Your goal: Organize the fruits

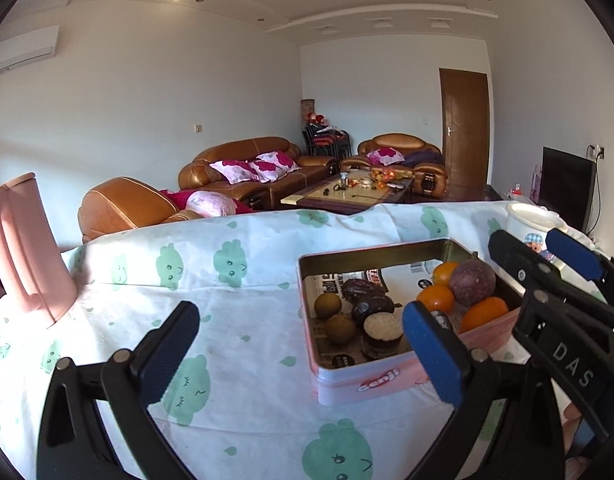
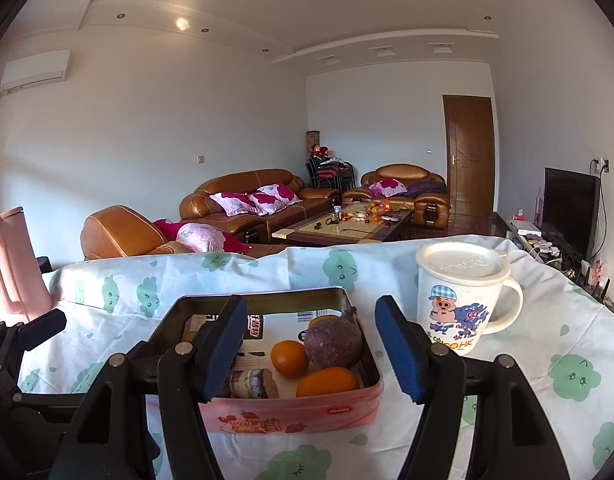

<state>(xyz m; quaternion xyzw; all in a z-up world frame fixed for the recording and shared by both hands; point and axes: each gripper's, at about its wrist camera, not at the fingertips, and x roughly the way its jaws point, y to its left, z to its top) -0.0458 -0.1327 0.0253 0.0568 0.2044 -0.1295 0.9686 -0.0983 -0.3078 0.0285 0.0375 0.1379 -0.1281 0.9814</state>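
Note:
A pink tin box (image 1: 359,384) (image 2: 291,416) stands on the table. It holds three small oranges (image 1: 437,298) (image 2: 289,358), a purple passion fruit (image 1: 472,282) (image 2: 334,341), two brown longans (image 1: 328,305), and dark round cakes (image 1: 371,304). My left gripper (image 1: 303,352) is open and empty, just left of and in front of the box. My right gripper (image 2: 309,348) is open and empty, hovering over the box's near right corner; it also shows in the left wrist view (image 1: 547,256).
A white lidded mug with a pig cartoon (image 2: 463,300) (image 1: 533,224) stands right of the box. A pink kettle (image 1: 23,252) (image 2: 11,264) stands at the far left. The table wears a white cloth with green prints (image 1: 235,264). Sofas and a coffee table lie beyond.

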